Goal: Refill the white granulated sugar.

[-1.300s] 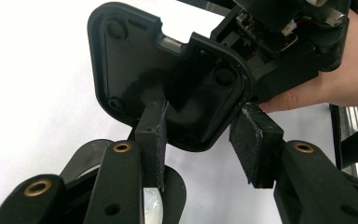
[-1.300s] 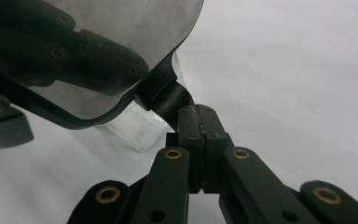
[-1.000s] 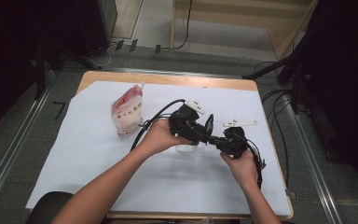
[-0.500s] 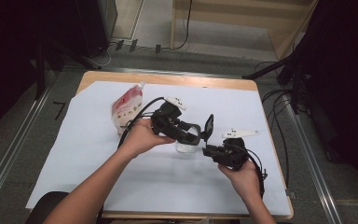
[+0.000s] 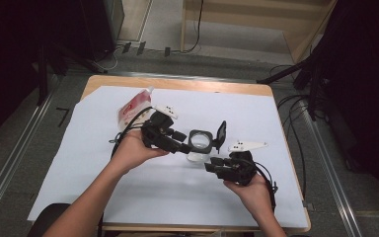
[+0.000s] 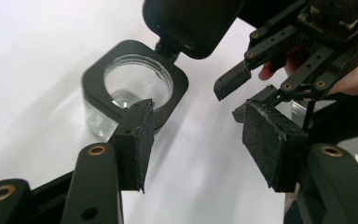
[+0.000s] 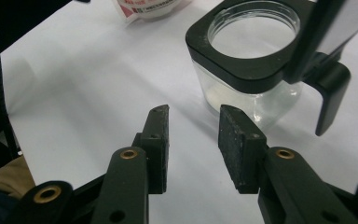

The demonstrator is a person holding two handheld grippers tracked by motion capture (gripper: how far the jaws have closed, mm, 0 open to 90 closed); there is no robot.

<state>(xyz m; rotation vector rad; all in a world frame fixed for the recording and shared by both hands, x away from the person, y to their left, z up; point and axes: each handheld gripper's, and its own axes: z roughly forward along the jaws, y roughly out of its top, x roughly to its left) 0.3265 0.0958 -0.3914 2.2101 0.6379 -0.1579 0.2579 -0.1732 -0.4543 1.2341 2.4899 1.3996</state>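
High view: a clear jar with a black square collar stands at the centre of the frame on the white sheet covering the counter, its black hinged lid swung up at the jar's right side. The left tongs reach in from the left and lie close against the jar's left side; the right tongs sit just below and right of the jar. A red-and-white pouch lies toward the upper left of the sheet. Left gripper view: the left tongs stand wide apart, holding nothing; the jar sits at upper left of the frame, just behind the left pad, with the raised lid at top centre, and the right tongs appear at upper right with their jaws parted. Right gripper view: the right tongs are parted with a narrow gap and grip nothing; the jar occupies the upper right of the frame, just beyond the right pad, lid upright at far right, and the pouch lies at the top edge.
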